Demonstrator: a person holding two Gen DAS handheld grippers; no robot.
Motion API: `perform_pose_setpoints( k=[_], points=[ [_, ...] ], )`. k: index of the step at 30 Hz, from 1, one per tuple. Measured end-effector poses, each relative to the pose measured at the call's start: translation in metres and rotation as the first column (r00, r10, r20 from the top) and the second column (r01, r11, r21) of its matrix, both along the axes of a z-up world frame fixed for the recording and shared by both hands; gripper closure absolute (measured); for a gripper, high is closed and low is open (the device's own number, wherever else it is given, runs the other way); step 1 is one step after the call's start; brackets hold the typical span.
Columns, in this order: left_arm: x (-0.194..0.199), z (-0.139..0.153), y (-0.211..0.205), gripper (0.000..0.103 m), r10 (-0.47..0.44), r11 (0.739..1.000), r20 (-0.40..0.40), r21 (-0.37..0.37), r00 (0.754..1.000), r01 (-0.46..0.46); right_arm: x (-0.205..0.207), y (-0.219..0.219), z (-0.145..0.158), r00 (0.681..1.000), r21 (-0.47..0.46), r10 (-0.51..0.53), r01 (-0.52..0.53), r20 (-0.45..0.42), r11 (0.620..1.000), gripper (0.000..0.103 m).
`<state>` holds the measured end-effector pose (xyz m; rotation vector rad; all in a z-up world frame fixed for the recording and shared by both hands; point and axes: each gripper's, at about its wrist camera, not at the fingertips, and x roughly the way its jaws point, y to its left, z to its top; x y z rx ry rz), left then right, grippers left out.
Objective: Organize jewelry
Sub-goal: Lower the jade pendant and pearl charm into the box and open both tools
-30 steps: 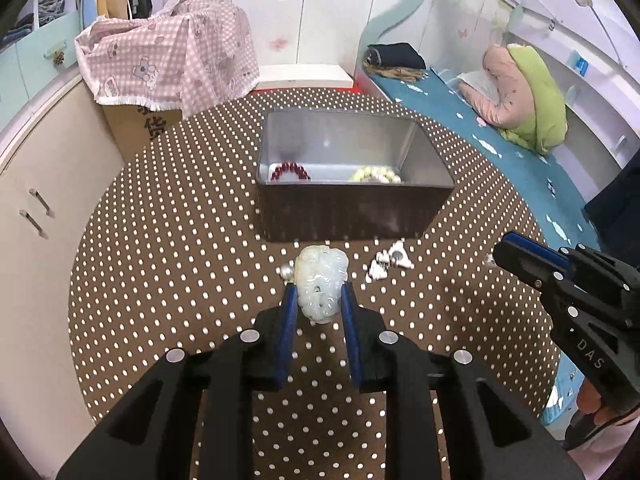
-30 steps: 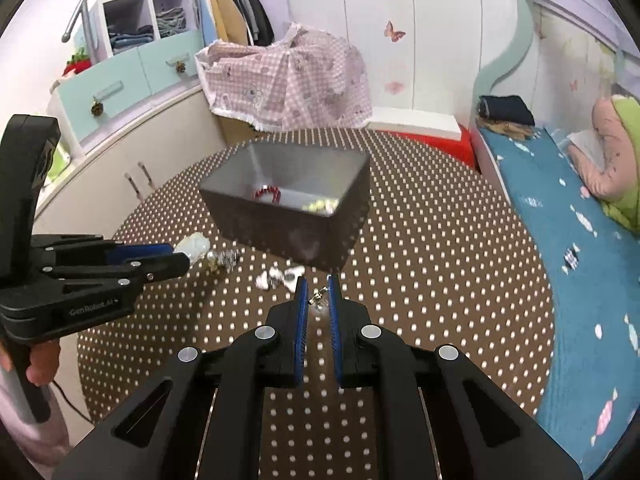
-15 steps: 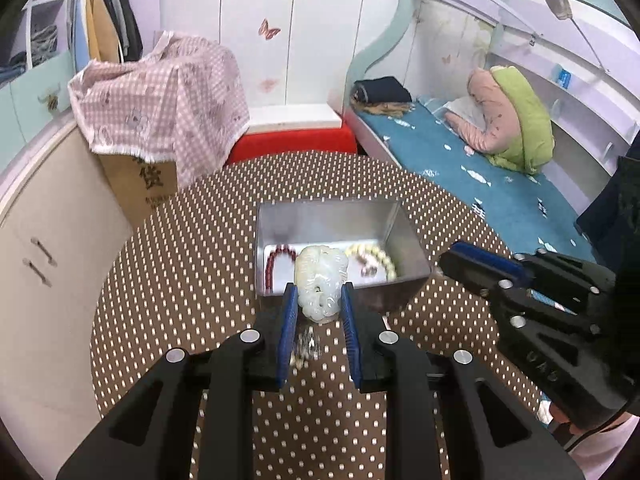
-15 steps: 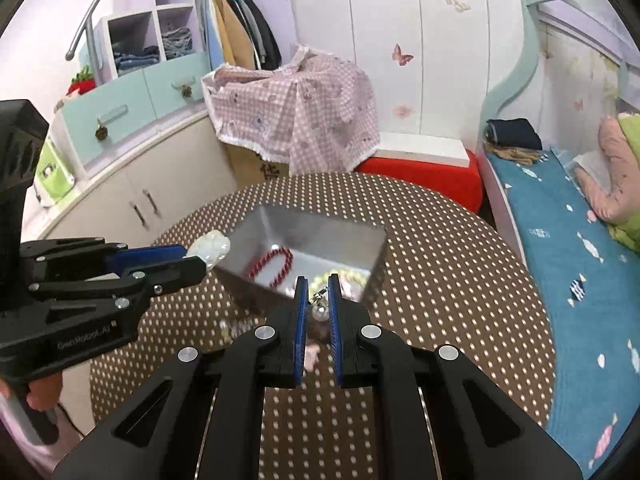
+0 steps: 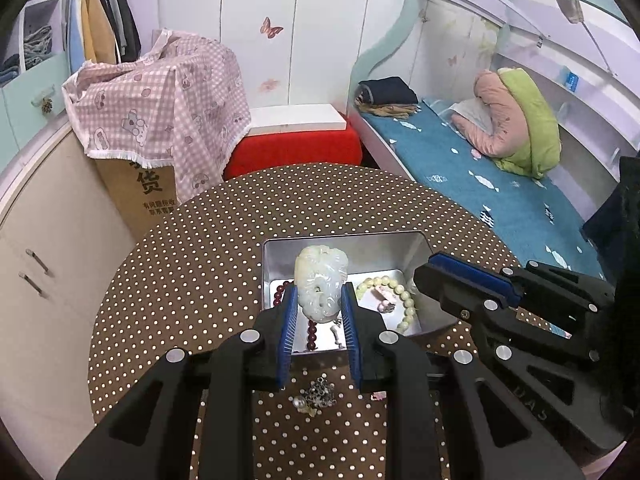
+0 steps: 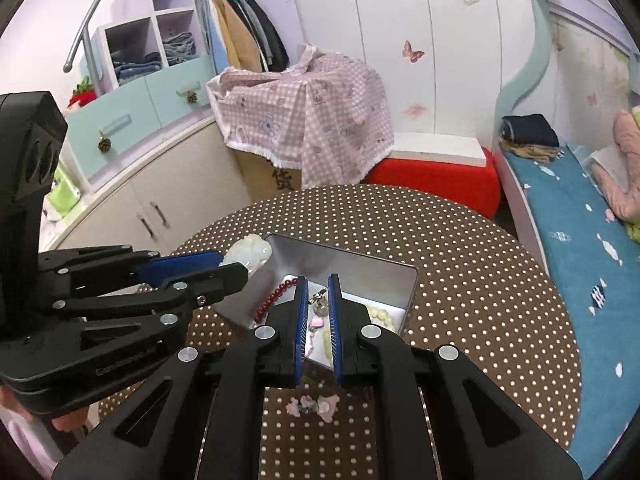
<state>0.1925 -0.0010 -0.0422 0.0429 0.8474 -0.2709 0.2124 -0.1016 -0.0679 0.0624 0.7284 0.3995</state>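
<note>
My left gripper is shut on a pale carved jade pendant and holds it above the open metal tin. The tin holds a red bead bracelet and a cream bead bracelet. My right gripper is shut on a small metal charm, also above the tin. The left gripper shows at the left of the right wrist view, the right gripper at the right of the left wrist view. A small beaded piece and a pink piece lie on the table in front of the tin.
The round table has a brown dotted cloth. A checked cloth over a cardboard box, a red stool, cabinets and a bed stand around it.
Both grippers have risen and moved forward with their pieces, from low in front of the tin to above its opening. The tin now appears from above.
</note>
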Motion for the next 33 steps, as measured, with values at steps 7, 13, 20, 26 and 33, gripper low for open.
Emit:
perform_pose_setpoints(
  k=[7, 13, 20, 26, 33],
  points=[
    [0.007, -0.006, 0.005, 0.083, 0.002, 1.0, -0.014, -0.019, 1.0, -0.002, 0.006, 0.0, 0.0, 1.0, 0.02, 0.004, -0.004, 0.001, 1.0, 0.091],
    [0.008, -0.003, 0.011, 0.081, 0.008, 1.0, -0.009, -0.018, 1.0, -0.008, 0.007, -0.002, -0.002, 1.0, 0.014, -0.012, 0.012, -0.021, 1.0, 0.085],
    [0.008, -0.009, 0.021, 0.08, 0.033, 0.999, -0.039, -0.011, 0.999, -0.034, 0.001, -0.016, -0.002, 0.994, -0.004, -0.11, 0.11, 0.003, 0.994, 0.027],
    [0.004, -0.013, 0.026, 0.08, 0.043, 0.999, -0.062, -0.016, 0.997, -0.044, 0.0, -0.026, -0.008, 0.99, -0.016, -0.142, 0.142, -0.023, 0.99, 0.027],
    [-0.004, -0.013, 0.031, 0.078, 0.065, 0.998, -0.074, -0.007, 0.995, -0.065, -0.01, -0.033, -0.011, 0.986, -0.019, -0.162, 0.162, -0.031, 0.987, 0.027]
  ],
)
